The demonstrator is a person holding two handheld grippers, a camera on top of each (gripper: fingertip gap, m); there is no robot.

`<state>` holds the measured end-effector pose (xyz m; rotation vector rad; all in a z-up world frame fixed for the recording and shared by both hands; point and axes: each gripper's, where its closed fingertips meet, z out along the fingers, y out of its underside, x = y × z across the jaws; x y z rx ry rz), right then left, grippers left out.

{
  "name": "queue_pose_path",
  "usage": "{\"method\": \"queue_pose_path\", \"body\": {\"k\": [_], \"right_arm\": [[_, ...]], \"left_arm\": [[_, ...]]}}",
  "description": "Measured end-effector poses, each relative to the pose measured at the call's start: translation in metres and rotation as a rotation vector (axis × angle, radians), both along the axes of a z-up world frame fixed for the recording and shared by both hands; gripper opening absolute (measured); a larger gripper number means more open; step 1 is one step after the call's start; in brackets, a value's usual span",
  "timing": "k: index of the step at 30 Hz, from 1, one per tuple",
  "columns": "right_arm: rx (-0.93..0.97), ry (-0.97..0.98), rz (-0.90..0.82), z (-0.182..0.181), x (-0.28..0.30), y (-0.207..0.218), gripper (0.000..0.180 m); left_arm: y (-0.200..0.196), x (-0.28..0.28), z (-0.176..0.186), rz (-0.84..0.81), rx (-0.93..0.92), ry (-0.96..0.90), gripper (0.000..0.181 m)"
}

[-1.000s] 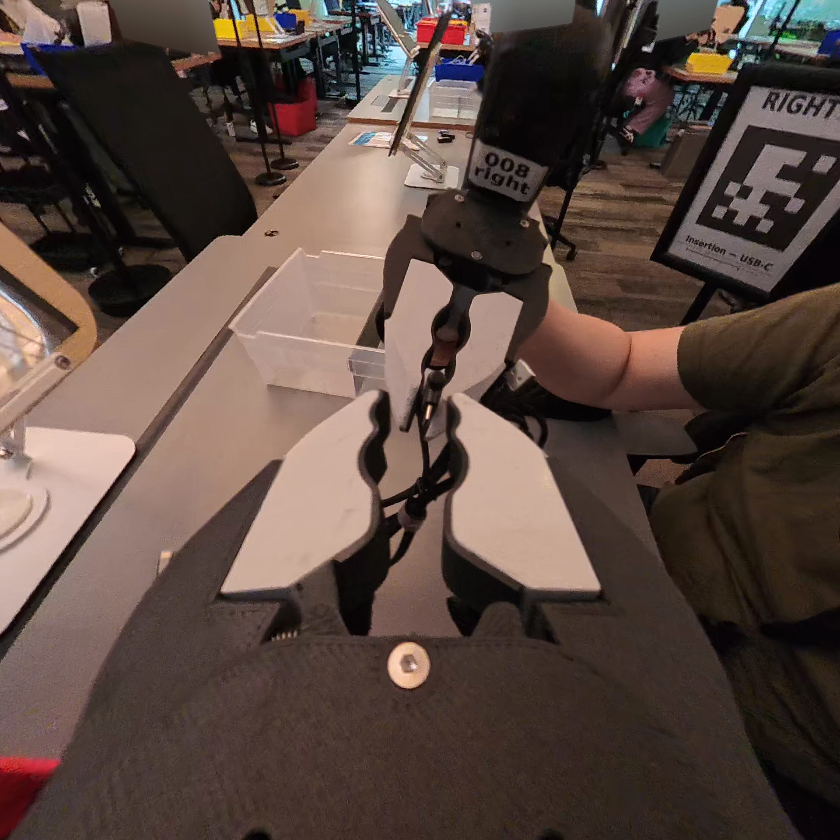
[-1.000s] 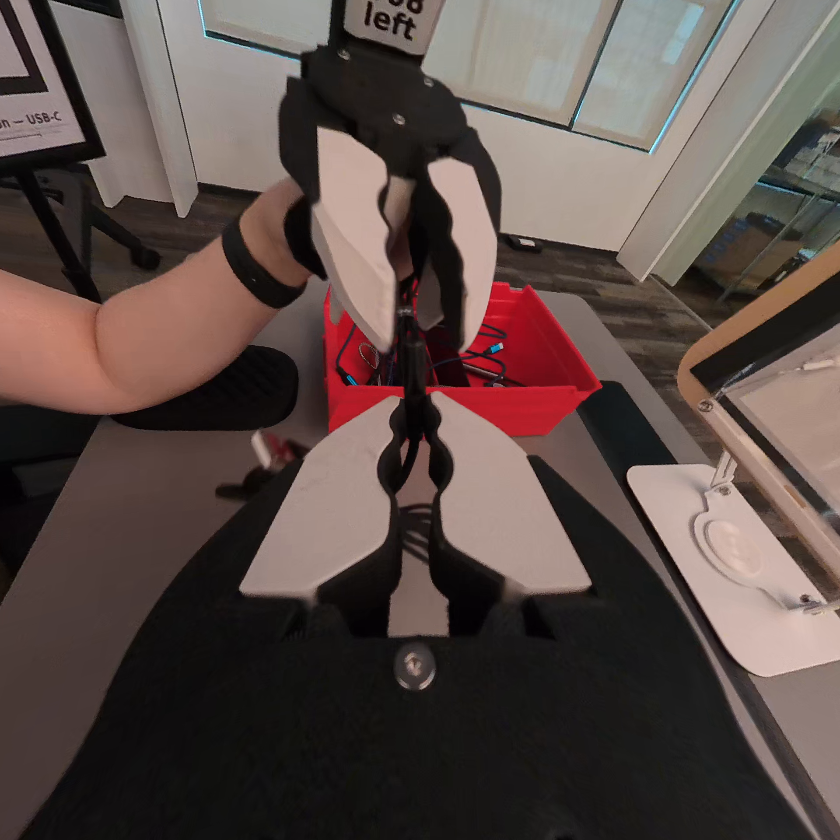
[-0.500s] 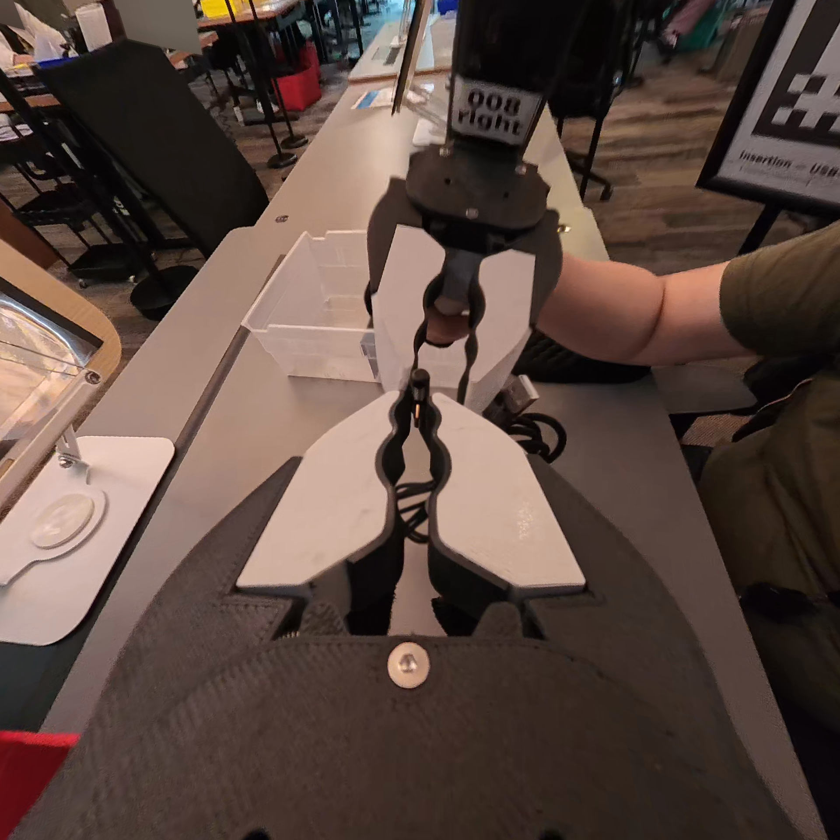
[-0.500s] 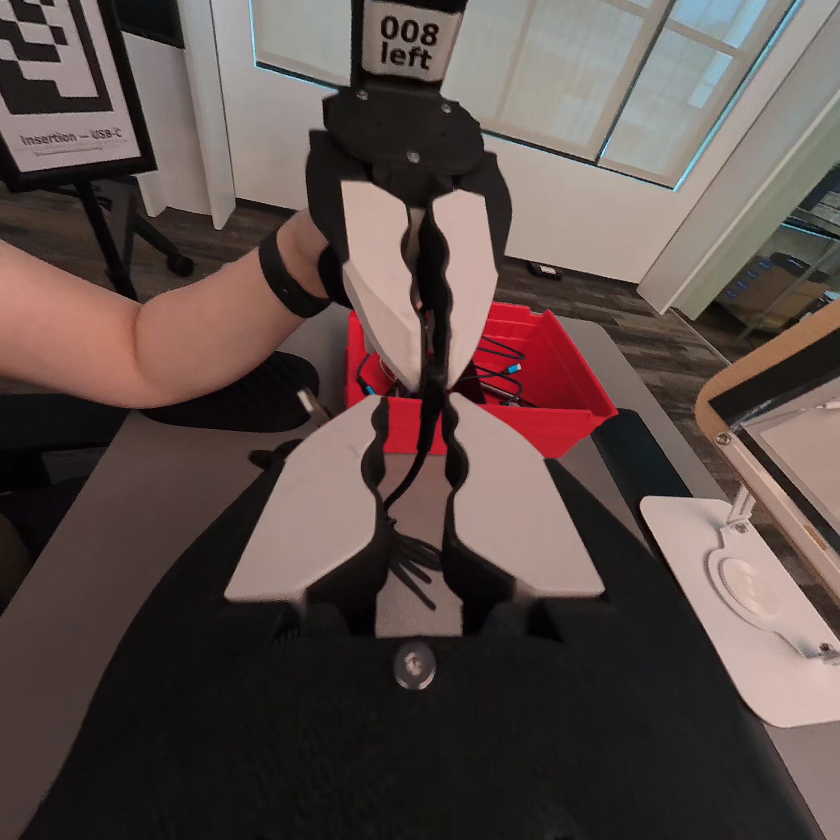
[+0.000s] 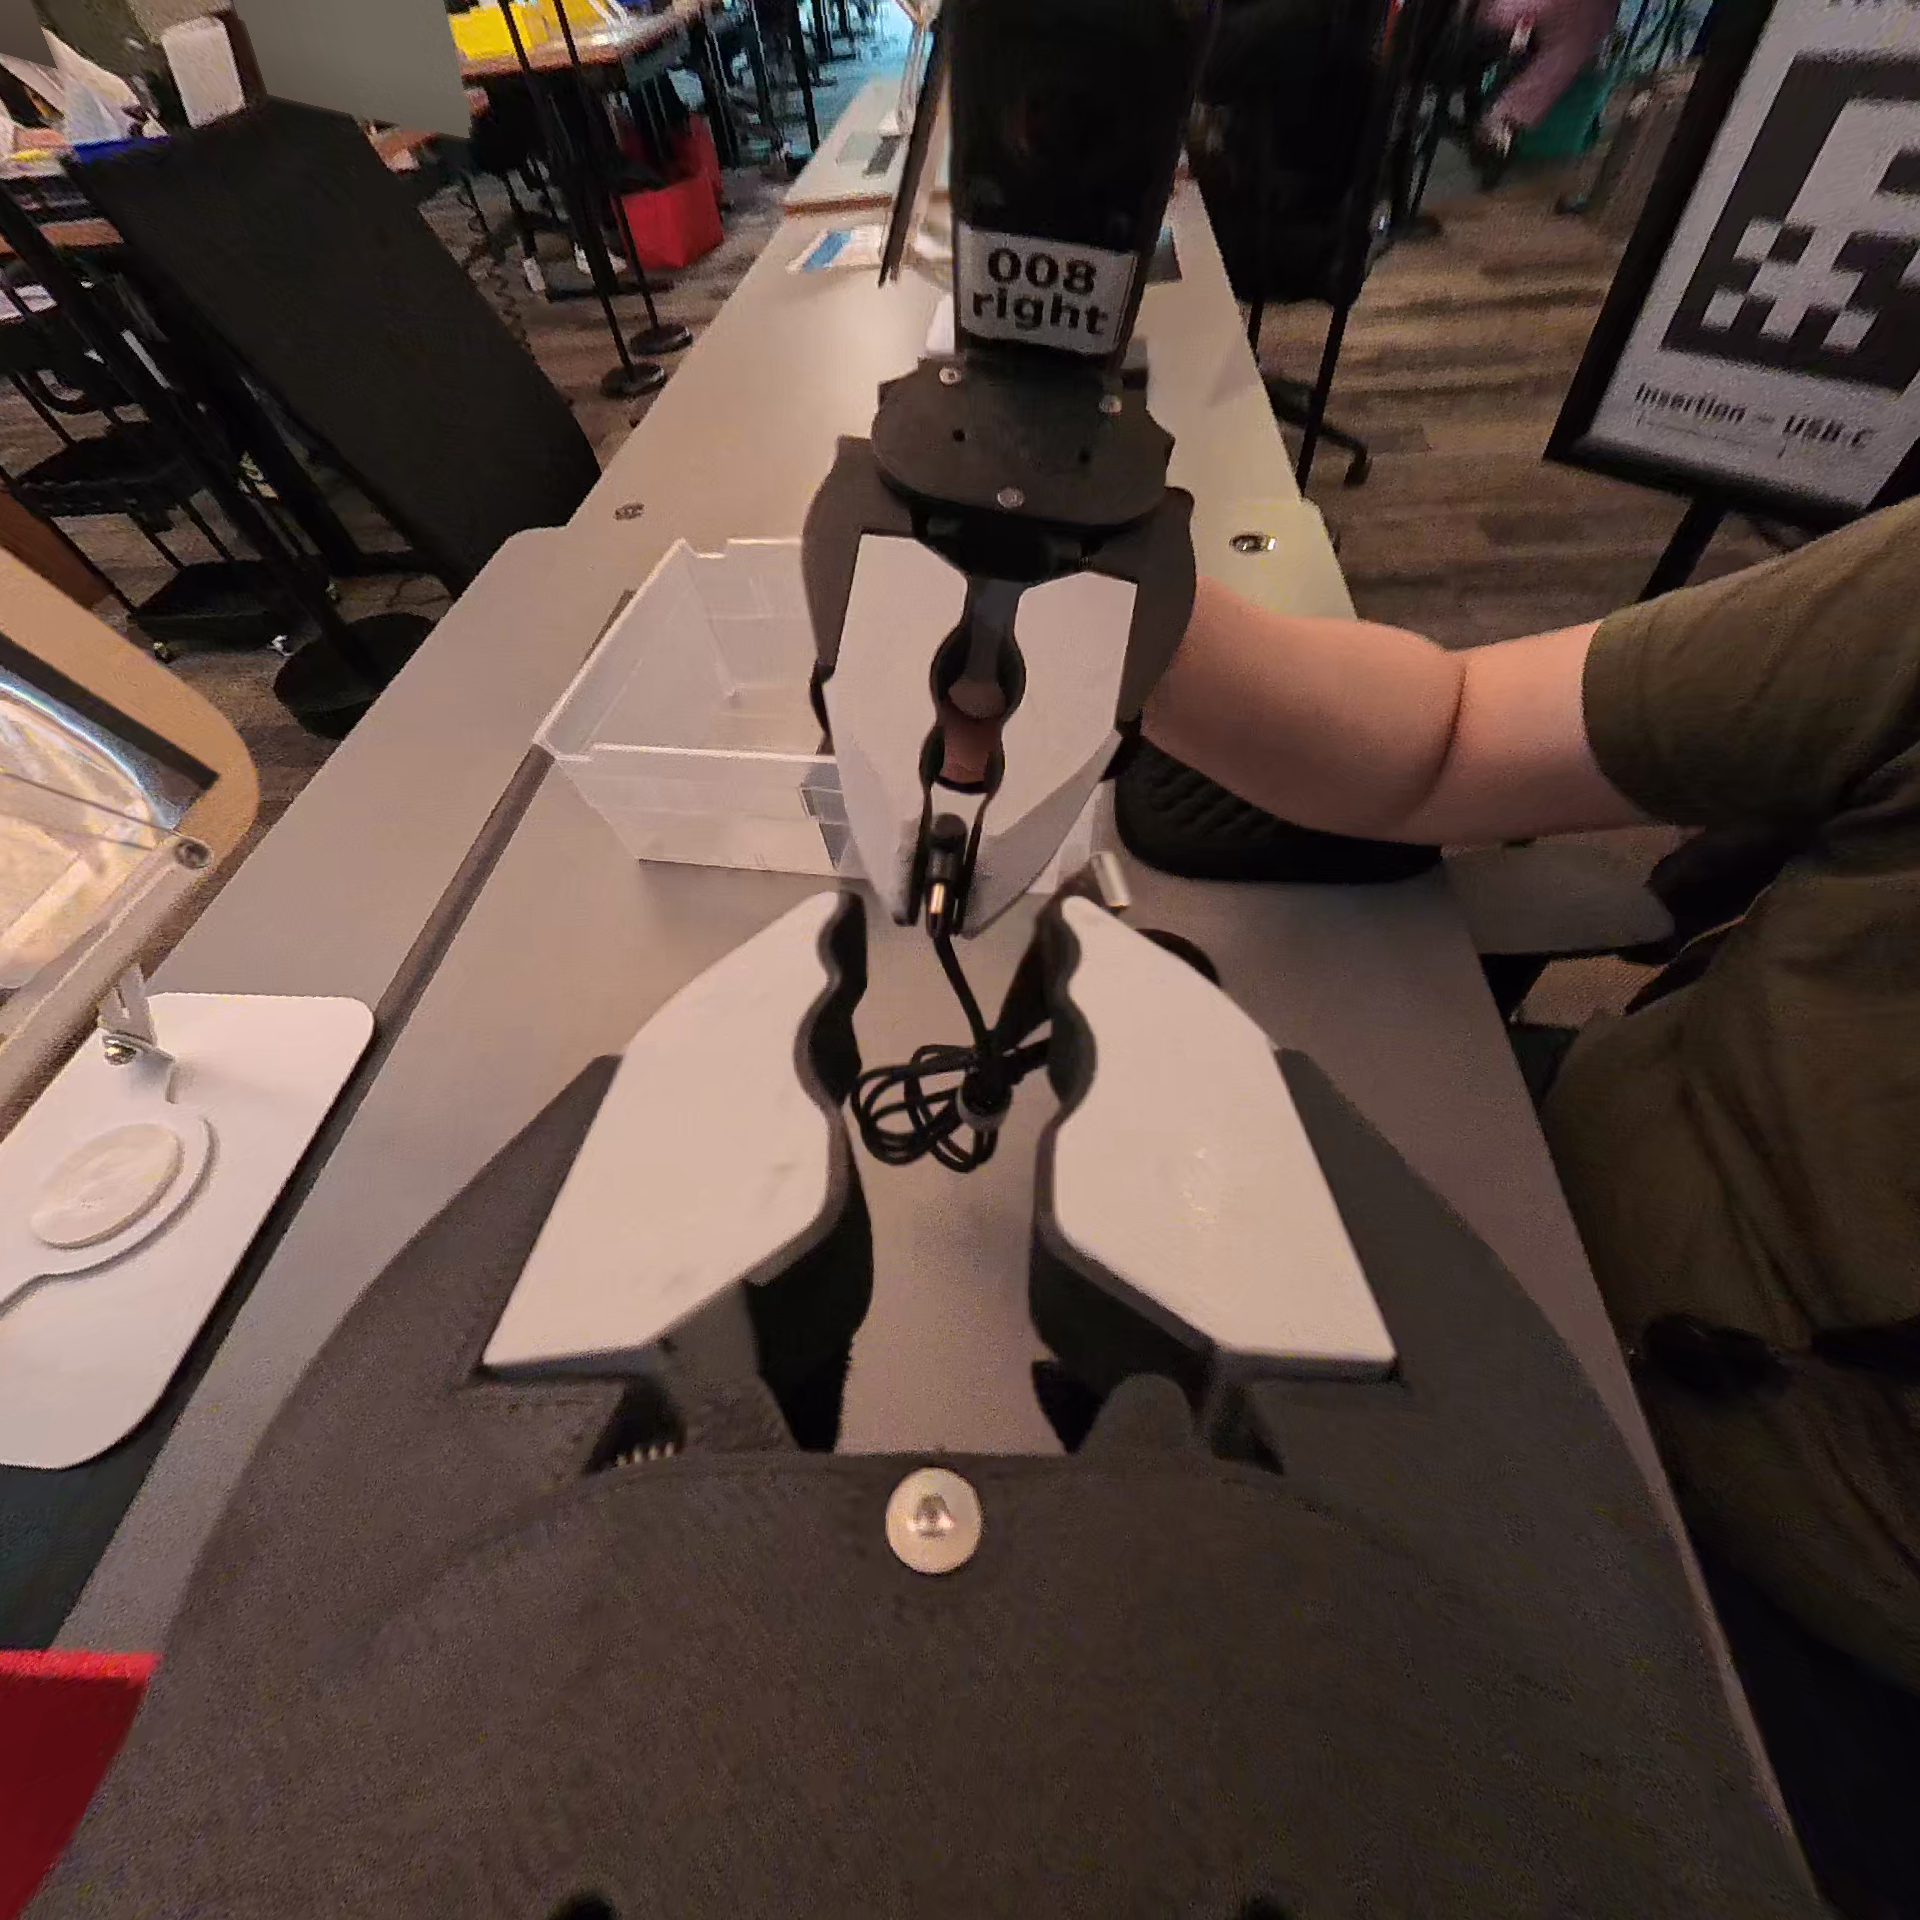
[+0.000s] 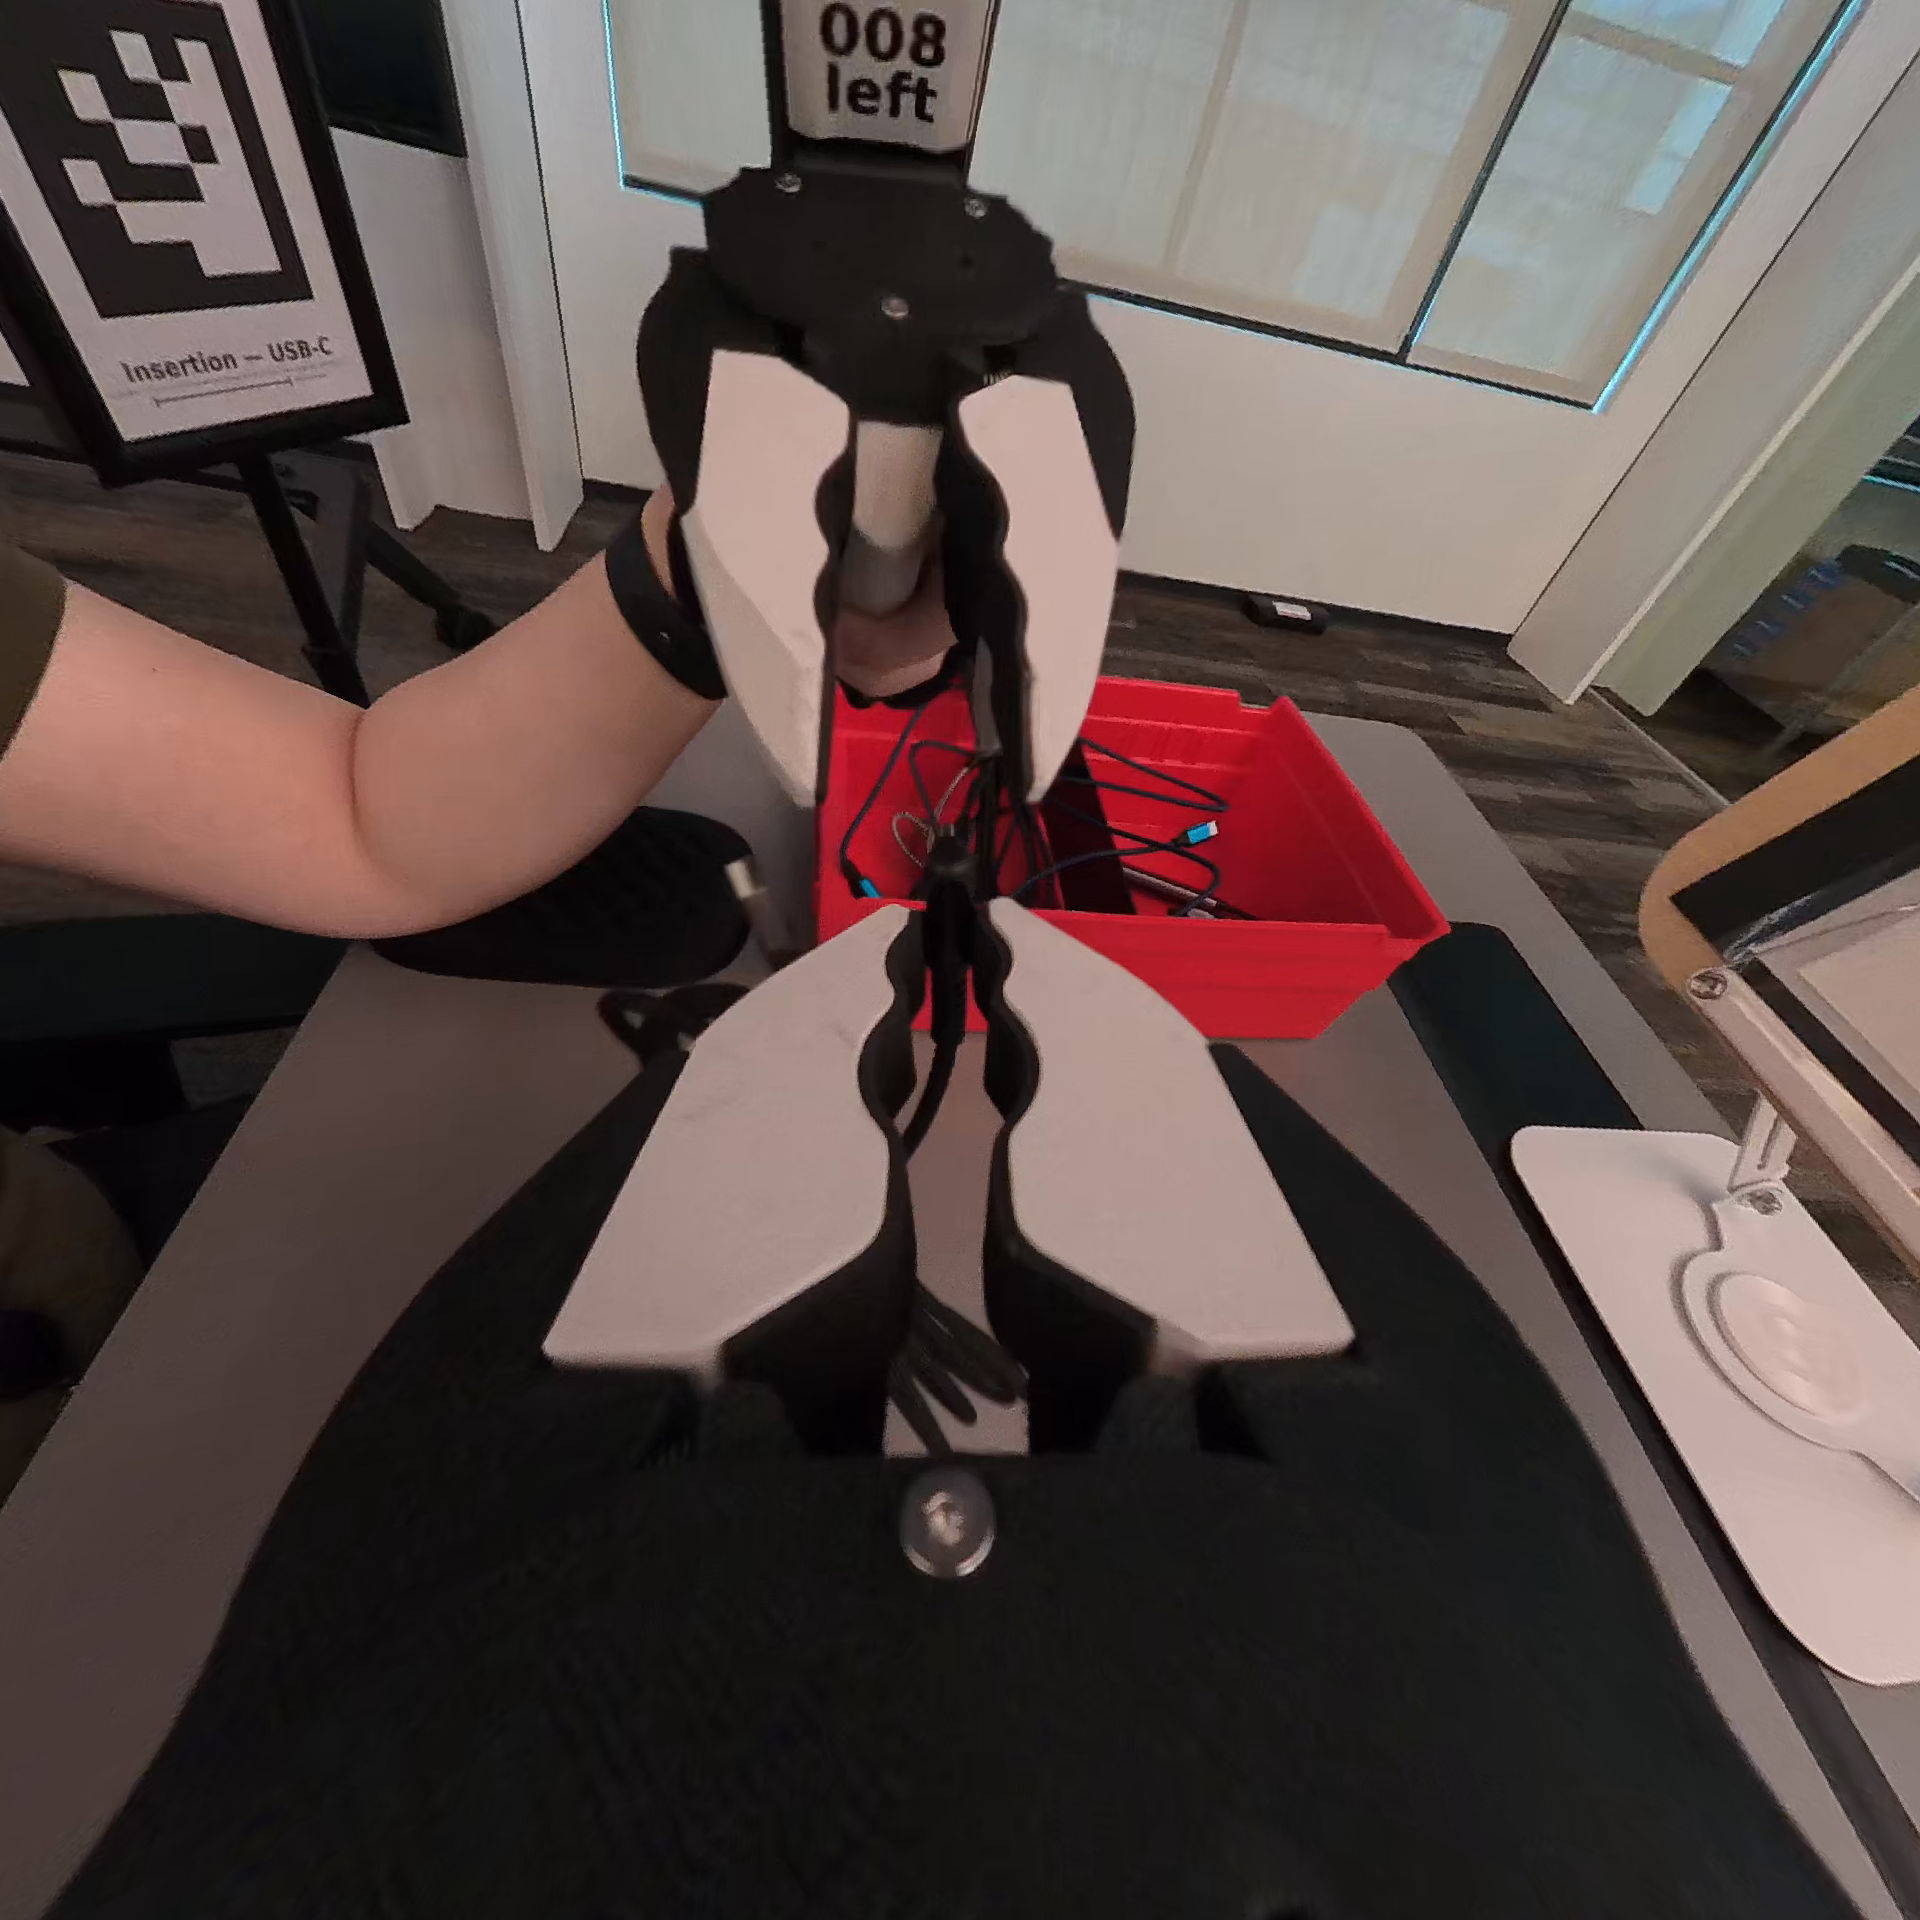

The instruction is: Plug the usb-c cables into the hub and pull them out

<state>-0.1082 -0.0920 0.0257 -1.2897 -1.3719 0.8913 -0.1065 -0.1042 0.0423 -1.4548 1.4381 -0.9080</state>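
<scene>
Your R gripper is pressed together on a black USB-C cable, pinching it near the plug end. The grip is that close to the tip prob. so the connector stays stiff and can be aimed. Below the pinch the slack drops to the grey table and piles in a loose coil.

Your L gripper is spread apart w/ nothing between the 2 fingers. It faces the R one tip to tip, w/ the plug hanging just beyond its gap, which looks like a handover or regrip setup.

Places, taken from the red bin:
- Both grippers meet over the table just in front of it.
- More cables lie tangled inside it, likely the supply.
- The clear bin sits at the opposite end of the table, behind the R gripper; it looks empty.

I can't pick out the hub in either view, so no port is in reach yet. Judged from that, 0 plugs are in and the plugging step is not yet begun.
</scene>
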Motion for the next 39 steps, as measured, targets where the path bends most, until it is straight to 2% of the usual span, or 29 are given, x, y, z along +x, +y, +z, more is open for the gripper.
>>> {"method": "queue_pose_path", "body": {"k": [8, 12, 15, 22, 27, 39], "right_arm": [[-0.025, 0.034, 0.04, 0.006, 0.0, -0.006, 0.008], [-0.036, 0.047, 0.051, 0.007, -0.001, -0.007, 0.008], [-0.037, 0.036, 0.044, 0.004, -0.001, -0.006, 0.008], [-0.043, 0.062, 0.066, 0.006, 0.0, -0.008, 0.009], [-0.126, 0.172, 0.119, 0.02, 0.0, -0.013, 0.018], [-0.224, 0.245, 0.119, 0.021, -0.002, -0.004, 0.01]], "left_arm": [[0.001, 0.003, 0.004, -0.023, -0.013, -0.056, 0.017], [0.001, 0.008, -0.005, -0.026, 0.001, -0.006, 0.014], [-0.001, 0.01, -0.006, -0.039, 0.028, -0.001, 0.002], [-0.002, 0.01, -0.005, -0.041, 0.05, 0.006, 0.002], [0.0, 0.009, -0.002, -0.026, 0.061, -0.004, 0.002], [0.003, 0.008, 0.0, 0.0, 0.069, -0.011, 0.002]]}}
